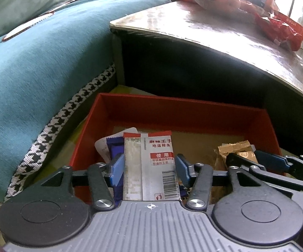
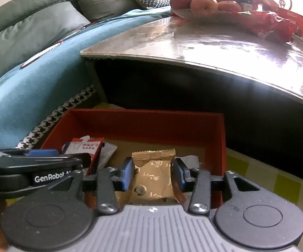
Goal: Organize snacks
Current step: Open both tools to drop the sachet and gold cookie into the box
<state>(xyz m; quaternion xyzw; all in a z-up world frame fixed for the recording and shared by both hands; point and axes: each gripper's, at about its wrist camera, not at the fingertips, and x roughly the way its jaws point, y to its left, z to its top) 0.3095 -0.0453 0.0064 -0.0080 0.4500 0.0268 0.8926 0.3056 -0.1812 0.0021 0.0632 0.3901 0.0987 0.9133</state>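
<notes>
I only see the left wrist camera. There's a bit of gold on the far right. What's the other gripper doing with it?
Observer: The right gripper has a gold packet between its pads. They look pressed on both sides, and it is upright over the red box.
Operator: What's on the floor past the box's right side? My view stops there.
Observer: A yellow-green checked mat lies there, running under the table edge.
</notes>
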